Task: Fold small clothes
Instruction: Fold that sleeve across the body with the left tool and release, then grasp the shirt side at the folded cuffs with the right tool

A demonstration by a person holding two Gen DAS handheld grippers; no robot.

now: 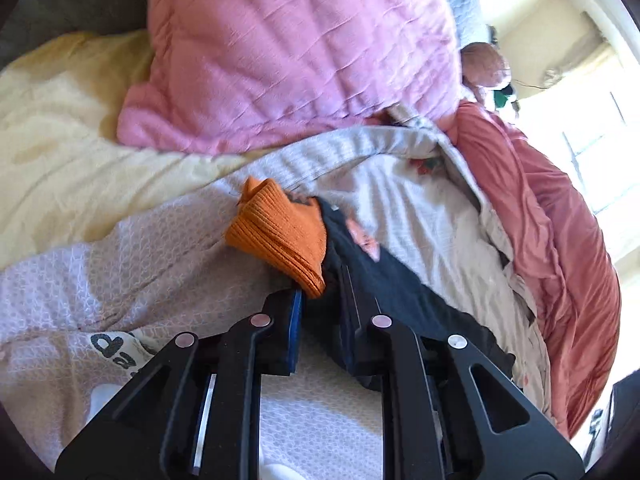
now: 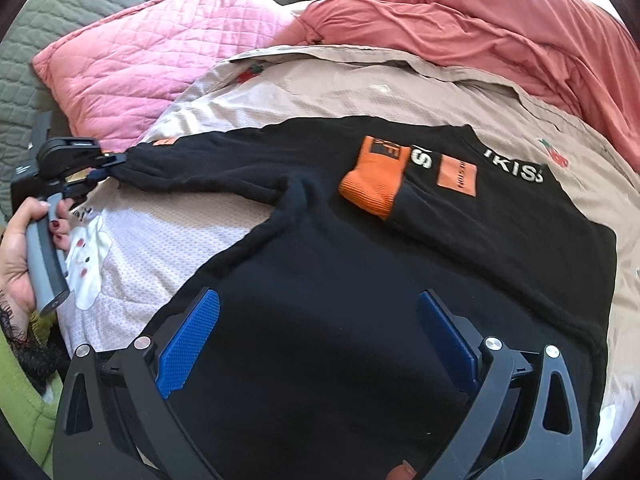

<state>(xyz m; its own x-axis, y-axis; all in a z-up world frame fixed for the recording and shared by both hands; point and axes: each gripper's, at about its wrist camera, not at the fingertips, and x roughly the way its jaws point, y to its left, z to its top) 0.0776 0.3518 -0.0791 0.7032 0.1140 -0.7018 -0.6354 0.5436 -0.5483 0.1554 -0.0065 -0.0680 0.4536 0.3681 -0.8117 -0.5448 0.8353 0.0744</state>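
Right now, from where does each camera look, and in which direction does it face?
Left wrist: sits on the left gripper, looks down along the black sweater sleeve and its orange cuff; its fingers pinch the sleeve.
Right wrist: sits on the open right gripper, above the sweater body; the left hand shows.
Shared: sweater, pink pillow.

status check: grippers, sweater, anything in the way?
Left gripper shut on the sleeve end. Right gripper open over the black sweater. Other sleeve folded across the chest, orange cuff on top. Nothing in the way.
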